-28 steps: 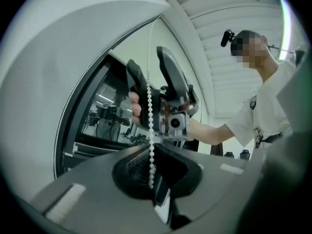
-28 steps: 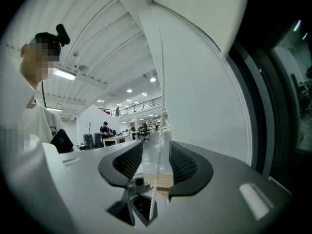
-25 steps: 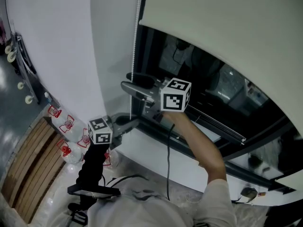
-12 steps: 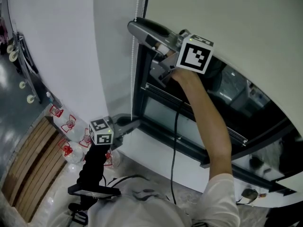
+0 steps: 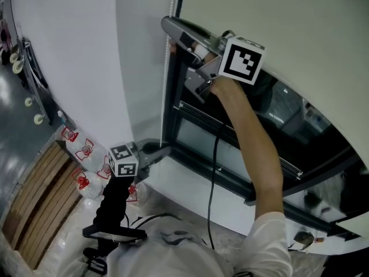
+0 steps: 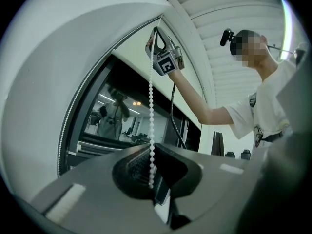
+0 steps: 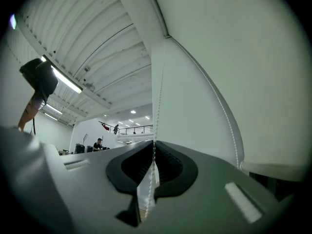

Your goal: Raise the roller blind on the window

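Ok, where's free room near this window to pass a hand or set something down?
Free: the white sill under the window frame; the wall left of the bead chain. Crowded: the chain, left gripper shut on it low, right gripper just closed on it higher.

At the left edge of the head view we see a dark, glossy floor (image 5: 10, 128). A panel of wooden slats (image 5: 39, 203) lies on it in the lower left corner. Just beside the slats, against the foot of the white wall (image 5: 75, 68), clear plastic bags with red print (image 5: 82, 153) lie in a loose cluster. What they hold we cannot tell.
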